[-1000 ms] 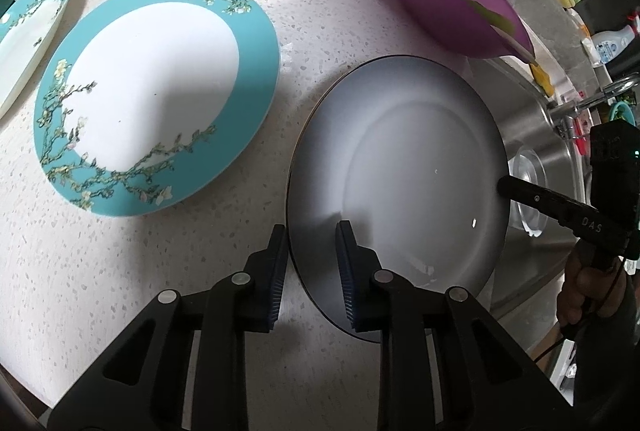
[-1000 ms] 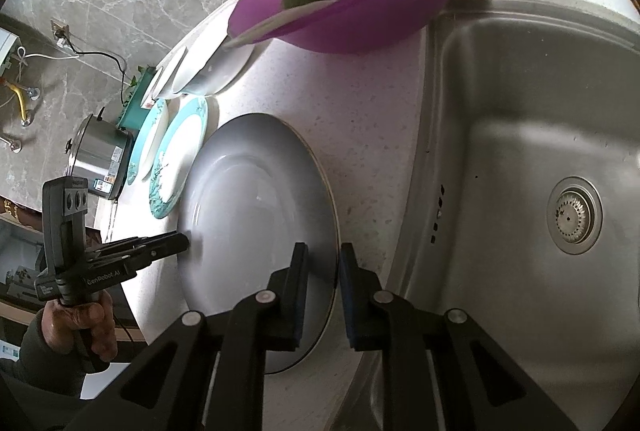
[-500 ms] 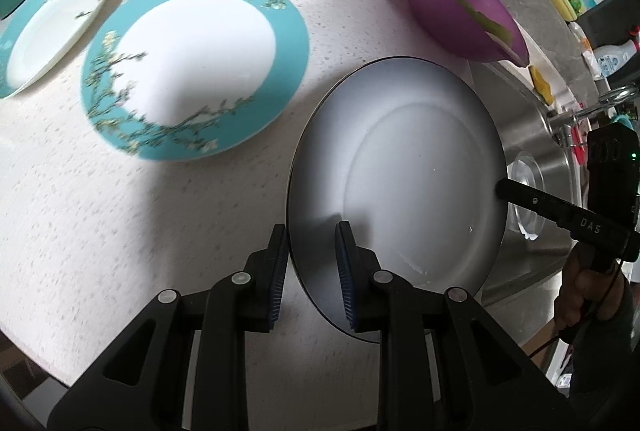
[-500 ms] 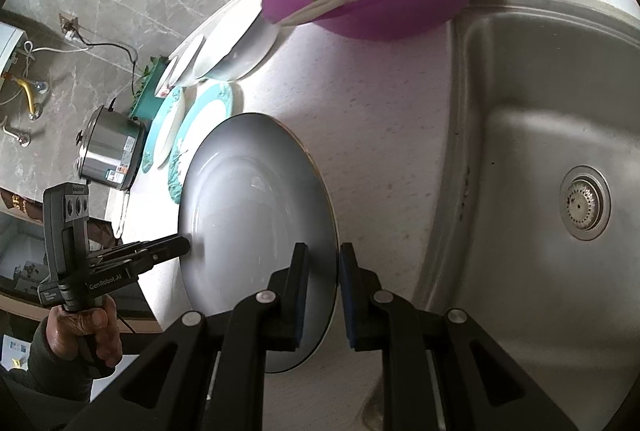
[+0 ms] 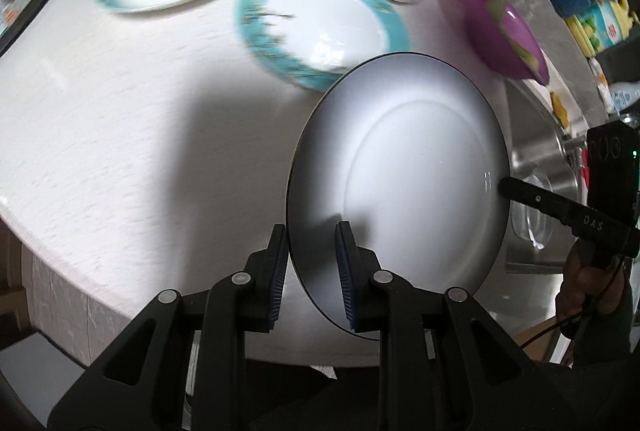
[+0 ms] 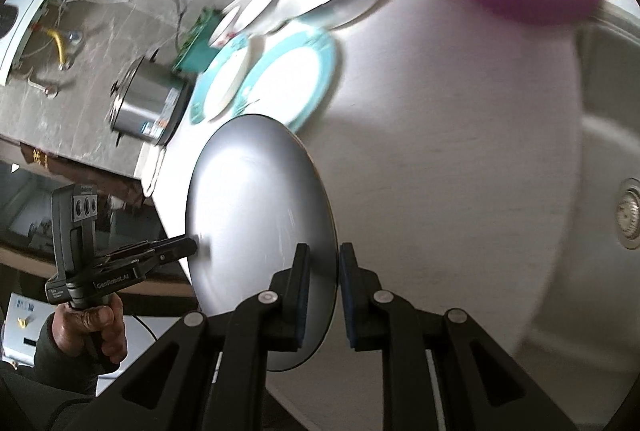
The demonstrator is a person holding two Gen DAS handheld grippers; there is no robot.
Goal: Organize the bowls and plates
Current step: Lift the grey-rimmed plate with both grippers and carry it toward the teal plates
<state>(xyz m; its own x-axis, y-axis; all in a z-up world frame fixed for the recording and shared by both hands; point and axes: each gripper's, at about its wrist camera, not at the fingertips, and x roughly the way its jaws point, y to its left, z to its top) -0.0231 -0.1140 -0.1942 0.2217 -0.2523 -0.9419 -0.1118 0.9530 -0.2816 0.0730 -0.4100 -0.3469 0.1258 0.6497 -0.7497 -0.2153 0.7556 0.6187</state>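
i have the grey plate (image 5: 400, 183) clamped at opposite rims, left tongs (image 5: 312, 271) and right tongs (image 6: 324, 279) both shut on it, carried clear above the worktop (image 5: 120, 135); the nearer teal-rimmed plate (image 5: 320, 27) lies just beyond its far-left edge.
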